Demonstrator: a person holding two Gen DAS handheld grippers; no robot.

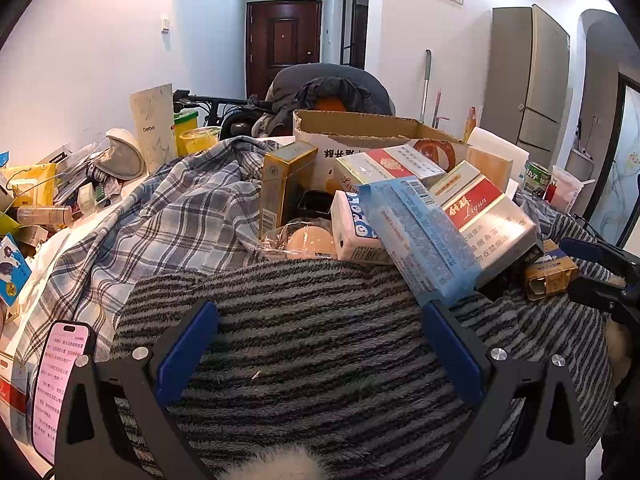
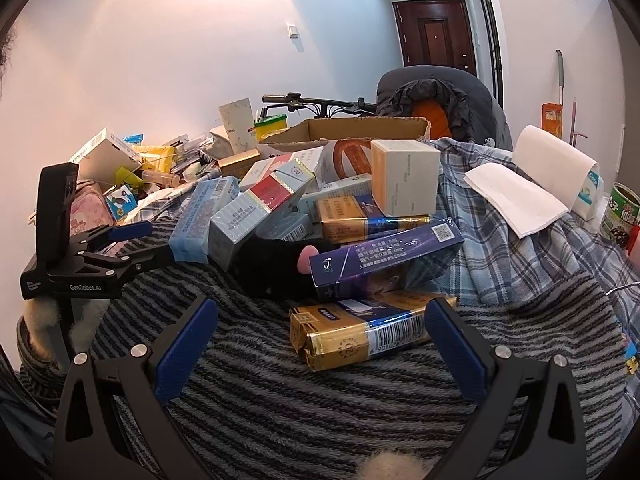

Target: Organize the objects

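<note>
Work surface is buried under cloth: a grey striped fleece blanket (image 1: 320,320) in front, a blue plaid cloth (image 1: 172,216) behind and to the side. On top sits a loose heap of cartons, among them a light blue carton (image 1: 420,240), a red-and-silver carton (image 1: 484,216) and a gold carton (image 2: 360,332) lying on the stripes nearest the right tool, a dark blue carton (image 2: 384,256) propped over it. An open cardboard box (image 1: 360,128) stands behind the heap. Left gripper (image 1: 320,316) spread wide over bare blanket, nothing between its fingers. Right gripper (image 2: 320,314) likewise spread, empty, the gold carton just beyond its tips. Room: white walls, dark red door (image 1: 283,44) at the end of a hallway, grey fridge (image 1: 528,80) at right, bicycle handlebar (image 2: 316,102) behind the clutter.
</note>
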